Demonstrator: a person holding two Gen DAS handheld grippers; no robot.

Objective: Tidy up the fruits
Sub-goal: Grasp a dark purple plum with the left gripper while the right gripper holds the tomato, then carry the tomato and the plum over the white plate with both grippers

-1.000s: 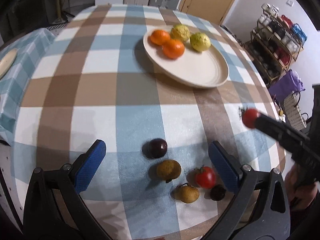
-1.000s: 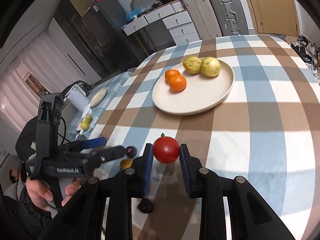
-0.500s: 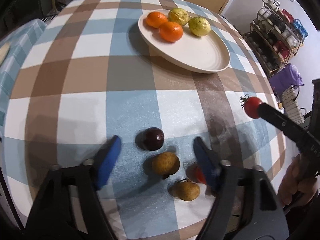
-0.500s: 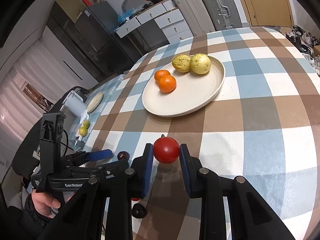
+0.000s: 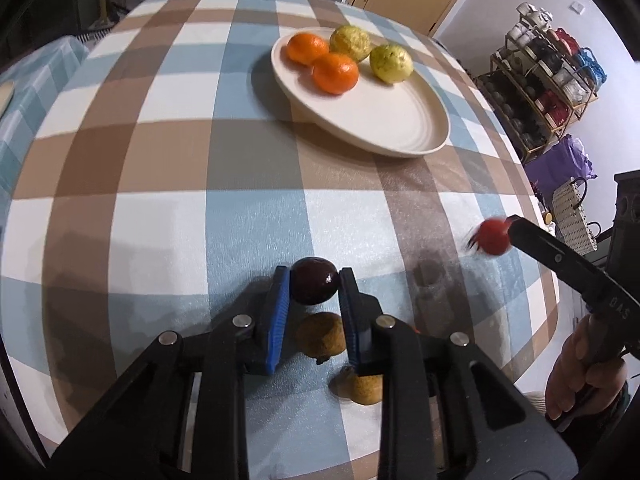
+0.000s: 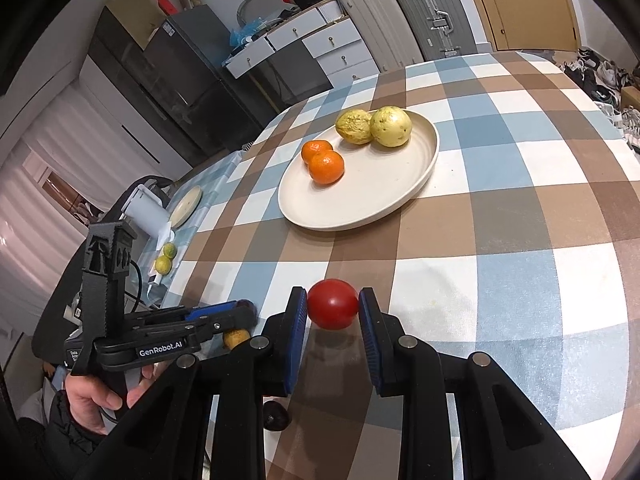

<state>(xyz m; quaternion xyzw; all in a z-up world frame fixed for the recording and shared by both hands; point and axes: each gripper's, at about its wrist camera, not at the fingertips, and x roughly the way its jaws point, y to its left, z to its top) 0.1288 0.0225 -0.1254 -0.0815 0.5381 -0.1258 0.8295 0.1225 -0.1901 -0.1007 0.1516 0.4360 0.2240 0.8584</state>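
Left wrist view: the dark plum [image 5: 314, 286] sits right between the blue pads of the left gripper [image 5: 313, 285], both pads pressed onto its sides, so it's pinched at the very tips. Can't tell if it's off the checked tablecloth [image 5: 160, 184] or still touching it. Just nearer than the plum, under the fingers, there's a brown fruit [image 5: 321, 336], and a second brown one [image 5: 366, 388] a bit nearer and to the right, partly hidden by the right finger.

Over at the right edge of that view the right gripper [image 5: 505, 233] is holding a red tomato [image 5: 493, 236], blurry, above the cloth. The right wrist view shows it better: the tomato [image 6: 333, 304] is clamped between the two blue pads of the right gripper [image 6: 333, 309], near the tips.

Farther back on the table is the cream plate [image 5: 400, 120] with two oranges [image 5: 335, 73] on its far-left part and two yellow-green fruits [image 5: 391, 63] beside them, all touching or nearly so. The near-right half of the plate is bare.

In the right wrist view the left gripper [image 6: 240, 312] comes in from the left, near the tomato, with one more small dark fruit [image 6: 276, 416] poking out under the right gripper's fingers.
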